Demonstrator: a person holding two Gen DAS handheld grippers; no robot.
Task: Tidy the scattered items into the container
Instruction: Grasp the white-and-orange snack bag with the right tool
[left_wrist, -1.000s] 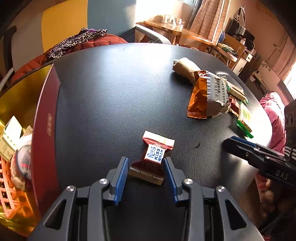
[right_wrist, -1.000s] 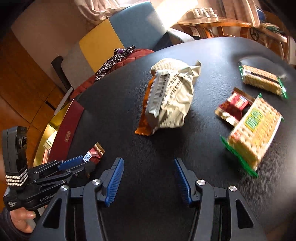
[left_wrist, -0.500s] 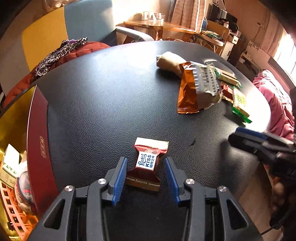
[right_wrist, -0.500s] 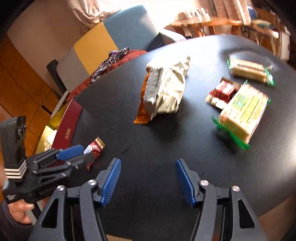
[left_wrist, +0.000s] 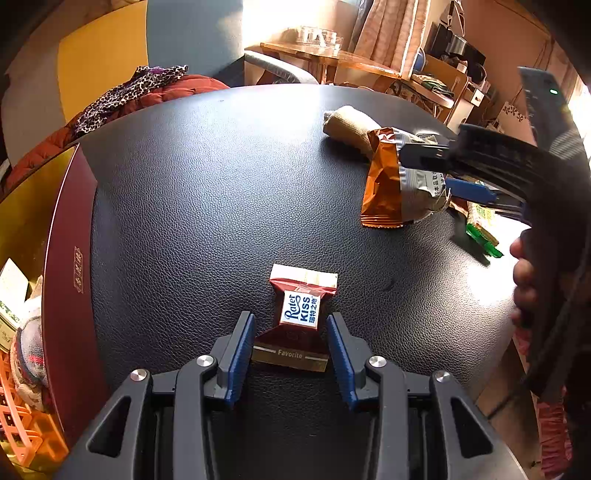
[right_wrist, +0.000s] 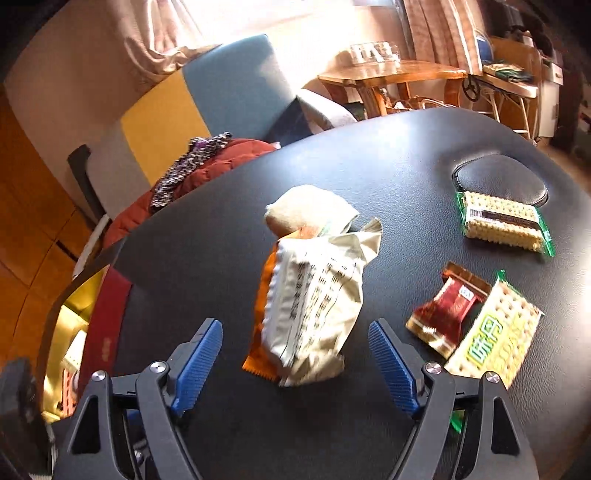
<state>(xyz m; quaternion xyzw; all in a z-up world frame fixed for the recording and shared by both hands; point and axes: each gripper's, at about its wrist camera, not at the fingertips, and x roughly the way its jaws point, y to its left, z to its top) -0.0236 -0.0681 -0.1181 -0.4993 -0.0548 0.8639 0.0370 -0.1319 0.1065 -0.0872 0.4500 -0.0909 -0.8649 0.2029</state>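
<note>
A red "Kiss" candy (left_wrist: 297, 314) lies flat on the black table between the blue pads of my left gripper (left_wrist: 291, 319), which is shut on the wrapper's lower edge. My right gripper (right_wrist: 295, 325) is wide open and hovers over a silver-and-orange snack bag (right_wrist: 314, 306), which sits between its fingers untouched. The left wrist view shows that gripper (left_wrist: 443, 173) over the same bag (left_wrist: 384, 192), with a hand (left_wrist: 524, 273) behind it. The container, a maroon-rimmed box (left_wrist: 66, 258) with a gold inside, stands at the table's left edge (right_wrist: 107, 321).
A beige roll (right_wrist: 306, 210) lies behind the bag. Two green cracker packs (right_wrist: 502, 225) (right_wrist: 495, 332) and a second red candy (right_wrist: 447, 310) lie to the right. An orange basket (left_wrist: 18, 424) and other items sit in the box. A chair with a red jacket (left_wrist: 166, 92) stands beyond the table.
My right gripper has moved forward and lower, so the silver bag now sits between its open fingers. The left gripper has turned slightly and still has the candy between its pads.
</note>
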